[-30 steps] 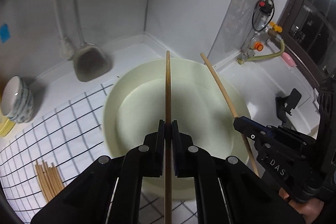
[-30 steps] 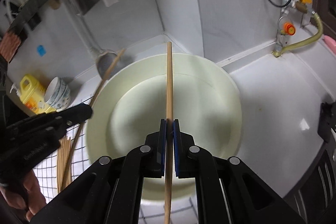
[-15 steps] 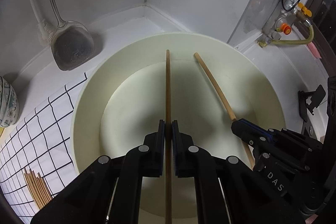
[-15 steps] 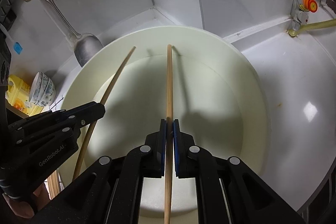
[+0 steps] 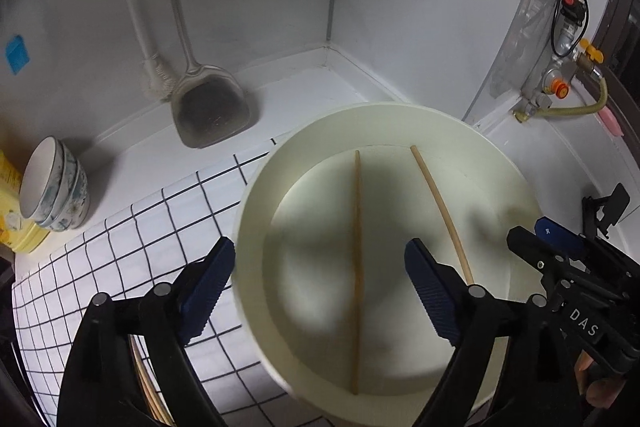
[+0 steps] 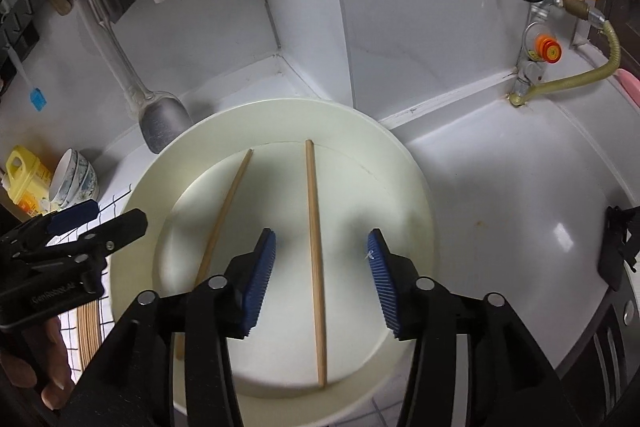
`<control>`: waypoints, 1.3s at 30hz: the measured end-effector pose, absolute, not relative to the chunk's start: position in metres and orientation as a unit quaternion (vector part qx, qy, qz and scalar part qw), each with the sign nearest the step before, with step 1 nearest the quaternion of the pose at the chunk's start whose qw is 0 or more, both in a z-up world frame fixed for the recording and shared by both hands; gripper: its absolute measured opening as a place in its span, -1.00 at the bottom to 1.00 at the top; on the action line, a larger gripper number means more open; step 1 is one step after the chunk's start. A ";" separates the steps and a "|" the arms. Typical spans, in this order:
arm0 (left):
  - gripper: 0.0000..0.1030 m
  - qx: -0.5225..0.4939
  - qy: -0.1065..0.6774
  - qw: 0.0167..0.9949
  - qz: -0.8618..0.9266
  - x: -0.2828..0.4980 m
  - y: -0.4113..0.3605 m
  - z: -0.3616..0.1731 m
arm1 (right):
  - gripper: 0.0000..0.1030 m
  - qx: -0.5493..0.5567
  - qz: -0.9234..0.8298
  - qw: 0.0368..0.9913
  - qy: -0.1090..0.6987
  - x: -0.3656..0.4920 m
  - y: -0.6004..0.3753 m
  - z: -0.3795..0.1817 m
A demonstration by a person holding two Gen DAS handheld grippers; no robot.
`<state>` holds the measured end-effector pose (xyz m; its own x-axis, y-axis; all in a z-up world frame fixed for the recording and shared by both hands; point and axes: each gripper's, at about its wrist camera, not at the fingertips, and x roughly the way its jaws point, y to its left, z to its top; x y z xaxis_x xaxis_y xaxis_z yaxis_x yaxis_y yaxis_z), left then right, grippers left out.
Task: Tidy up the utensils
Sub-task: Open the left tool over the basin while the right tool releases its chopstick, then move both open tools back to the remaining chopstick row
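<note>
Both hand-held grippers hang above the cream basin (image 5: 256, 195), and each stands with its jaws spread wide and nothing between them: the left gripper (image 5: 318, 285) and the right gripper (image 6: 322, 269) alike. Two wooden chopsticks lie loose on the basin floor, apart from one another and roughly parallel: the left chopstick (image 5: 357, 255) and the right chopstick (image 6: 316, 259), each directly beneath its gripper. The step in hand is judged to be depositing chopsticks into the basin, with this pair delivered. A bundle of further chopsticks (image 6: 90, 323) lies on the checked cloth (image 5: 120, 251) beside the basin; their number cannot be counted, being largely hidden. The next move would call for carrying a gripper across to that bundle and closing on a single stick without dragging its neighbours. Also noted: one stack of bowls (image 5: 54, 183), three by appearance, one metal spatula (image 5: 212, 111), one yellow bottle (image 6: 26, 177).
</note>
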<state>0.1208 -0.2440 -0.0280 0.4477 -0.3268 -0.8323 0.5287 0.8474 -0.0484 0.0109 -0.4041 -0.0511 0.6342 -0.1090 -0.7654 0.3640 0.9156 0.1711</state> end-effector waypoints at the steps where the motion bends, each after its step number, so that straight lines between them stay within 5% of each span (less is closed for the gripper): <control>1: 0.69 0.109 0.459 0.845 -0.252 0.120 -0.241 -0.026 | -0.04 0.157 -0.132 0.890 0.406 0.008 -0.402 -0.050; 24: 0.77 0.080 0.439 0.856 -0.260 0.101 -0.182 0.008 | 0.18 0.145 -0.139 0.907 0.369 -0.006 -0.360 -0.010; 39: 0.77 0.046 0.423 0.884 -0.194 0.087 -0.042 0.016 | 0.18 0.111 -0.078 0.920 0.369 0.003 -0.251 -0.006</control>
<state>0.0871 -0.0418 0.0163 0.5674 -0.3038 -0.7653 0.3811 0.9208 -0.0830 0.0025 -0.2510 -0.0064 0.7159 -0.0607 -0.6955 0.2246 0.9633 0.1471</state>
